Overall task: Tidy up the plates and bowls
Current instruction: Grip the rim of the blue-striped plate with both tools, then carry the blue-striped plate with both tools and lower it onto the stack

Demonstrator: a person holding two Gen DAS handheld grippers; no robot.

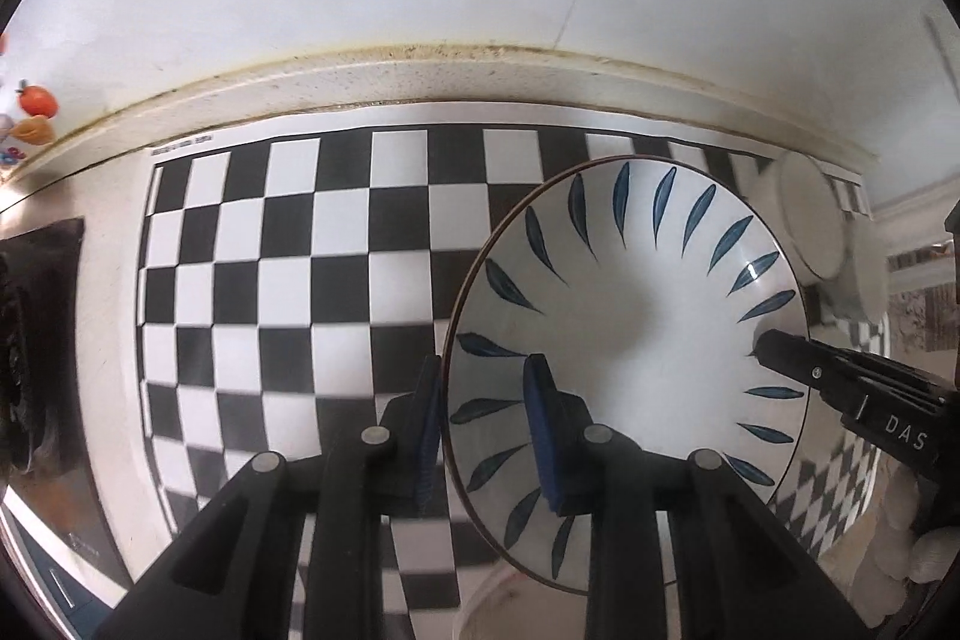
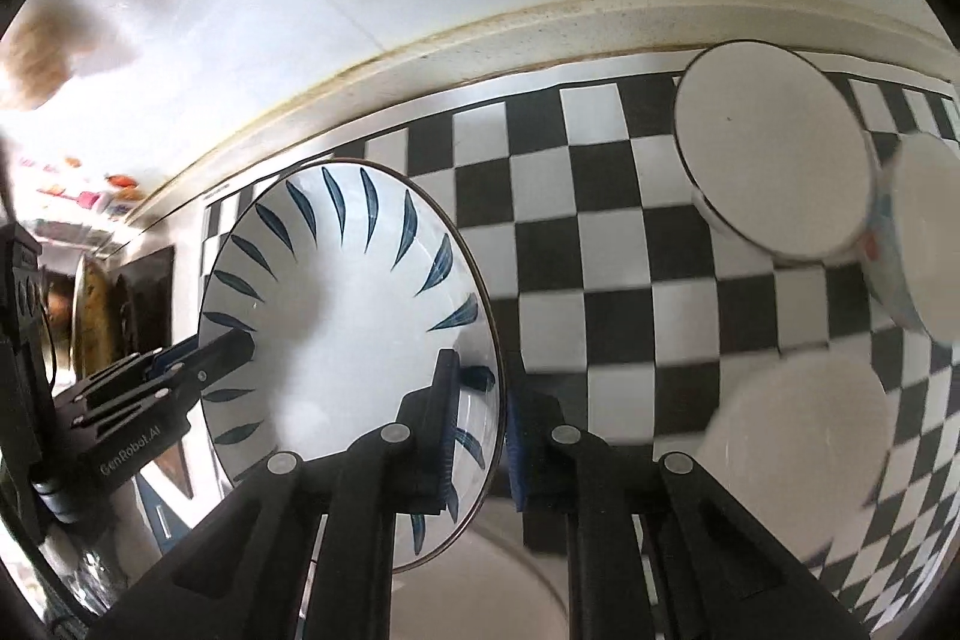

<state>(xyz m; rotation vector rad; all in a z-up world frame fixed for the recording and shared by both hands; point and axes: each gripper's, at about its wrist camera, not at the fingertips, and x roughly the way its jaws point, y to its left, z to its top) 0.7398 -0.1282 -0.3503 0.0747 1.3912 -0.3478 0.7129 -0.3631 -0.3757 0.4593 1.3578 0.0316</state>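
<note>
The leaf bowl [image 1: 624, 340] [image 2: 348, 340] hangs above the checkered mat [image 1: 336, 244] [image 2: 600, 244], gripped at opposite edges by both claws. The left gripper [image 1: 486, 430] pinches its near rim, one pad inside and one outside. The right gripper [image 2: 480, 436] straddles the other rim, but its outer pad looks slightly off the wall, so whether it actually clamps cannot be told. A pale dish [image 2: 498, 580] lies under the bowl, mostly hidden by the fingers and cut off at the bottom edge. On the mat's right side, three white bowls [image 2: 774, 148] are blurred; the nearest is smeared, and one is cut by the lens edge. Far-left clutter is unreadable.
</note>
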